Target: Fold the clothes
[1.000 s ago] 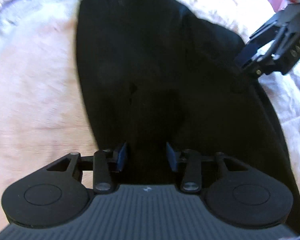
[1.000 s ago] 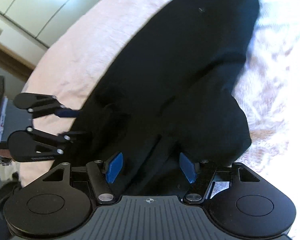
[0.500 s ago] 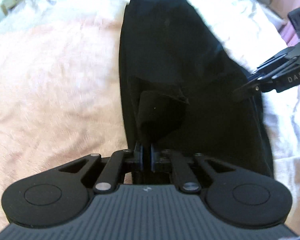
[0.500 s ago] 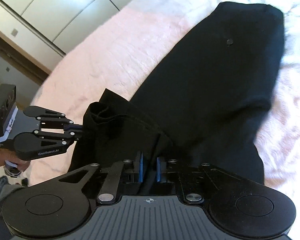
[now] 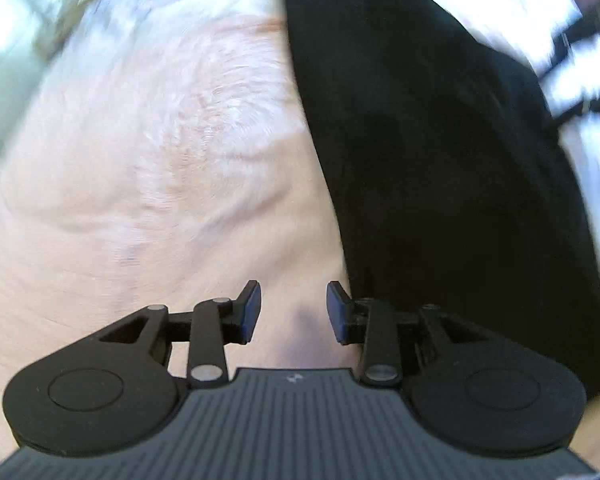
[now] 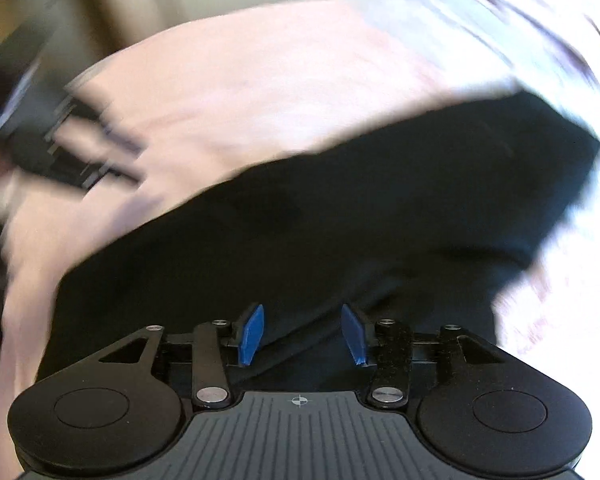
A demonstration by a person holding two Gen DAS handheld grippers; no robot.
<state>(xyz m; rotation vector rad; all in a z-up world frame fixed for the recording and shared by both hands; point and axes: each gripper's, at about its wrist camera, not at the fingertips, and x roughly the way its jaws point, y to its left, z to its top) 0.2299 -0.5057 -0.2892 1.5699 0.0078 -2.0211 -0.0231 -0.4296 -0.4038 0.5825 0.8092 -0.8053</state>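
Cloth is lying flat on the bed, a long black piece on the pink cover, and nothing is holding it at this moment. In the left wrist view it is running as a dark band from the lower right up toward the top middle, so its long axis is pointing away from that camera. In the right wrist view the same band is crossing the picture from the lower left to the upper right.

Both pictures are blurred, so the edges and folds of the cloth are hard to read.

The right gripper is hanging directly over the cloth; its blue jaws have just been opening and are standing apart with only dark fabric behind them, not pinched. The left gripper is hanging over the bare pink cover, and the near edge of the cloth is lying just beside its right jaw, not between the jaws. These jaws too have just been opening and are empty.

I am judging that the right hand is nearer to the cloth, being already above its near end, while the left hand needs to shift toward its right to reach the edge. The next fold is probably going along the long axis, so both grippers need a hold across the near end.
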